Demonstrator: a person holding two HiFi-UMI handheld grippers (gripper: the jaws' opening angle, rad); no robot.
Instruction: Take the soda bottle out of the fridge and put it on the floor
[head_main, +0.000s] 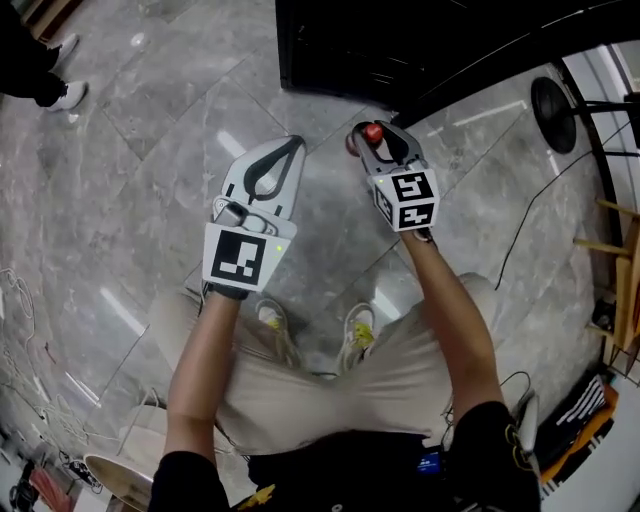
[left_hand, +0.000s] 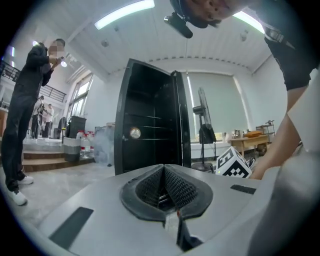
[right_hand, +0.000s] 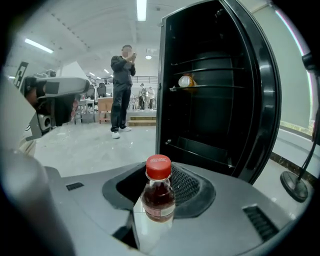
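A small soda bottle with a red cap and dark drink stands upright between the jaws of my right gripper, which is shut on its body. From the head view, its cap shows at the right gripper tip, over grey marble floor in front of the black fridge. The fridge stands open just ahead. My left gripper hangs beside it on the left, shut and empty, its pads meeting at the tip.
A round yellowish item lies on a fridge shelf. A standing fan and its cable are at the right. A bystander stands further off on the floor. My own feet are below the grippers.
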